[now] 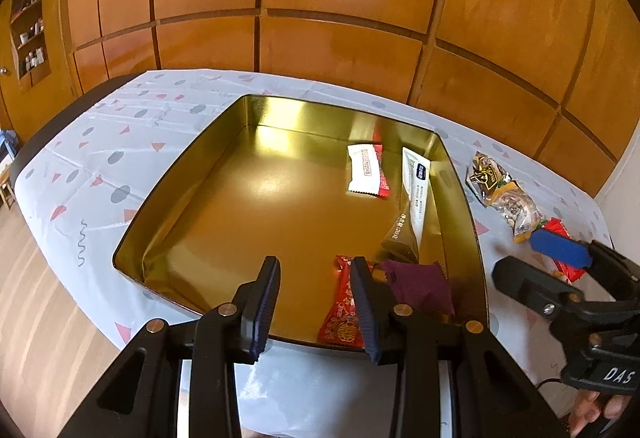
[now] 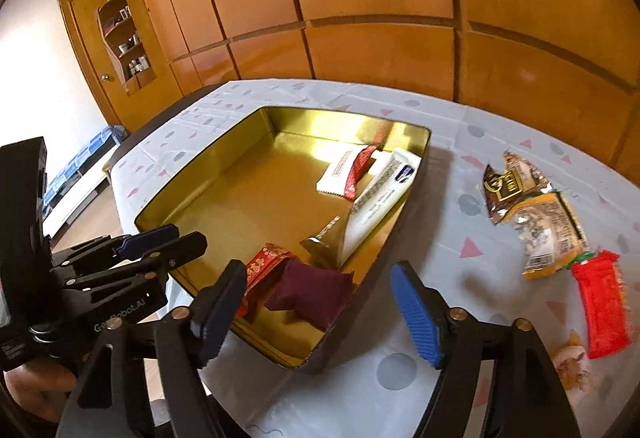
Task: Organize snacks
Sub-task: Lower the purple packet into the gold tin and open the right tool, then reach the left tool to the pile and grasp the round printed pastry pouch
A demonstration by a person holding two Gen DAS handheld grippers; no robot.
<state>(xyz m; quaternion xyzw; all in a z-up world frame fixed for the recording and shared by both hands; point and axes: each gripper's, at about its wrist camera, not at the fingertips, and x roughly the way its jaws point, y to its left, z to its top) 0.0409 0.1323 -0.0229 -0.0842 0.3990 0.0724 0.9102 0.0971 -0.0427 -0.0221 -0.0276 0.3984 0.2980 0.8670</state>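
Both my grippers tilt down toward the worktop (image 2: 460,142). Right gripper (image 2: 320,312): fingers spread wide, empty, straddling the near corner of the gold tin (image 2: 224,166). Left gripper (image 1: 316,312): fingers part-open, nothing pinched. Just past my right fingers, in the tin: matte purple pillow pack (image 2: 316,288), glossy red-gold wrapper (image 2: 262,268). Further in: white tube (image 2: 380,194), white-red sachet (image 2: 346,172). Right of the fingers, on the cloth: crinkly red pack (image 2: 602,308), clear-foil snack bags (image 2: 532,210).

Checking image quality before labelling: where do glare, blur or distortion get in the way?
Left wrist view: bright glare on the gold tin floor and far wall; cabinet lines bow with fisheye. Right wrist view: motion blur smears the red packet and brown packet on the tablecloth.
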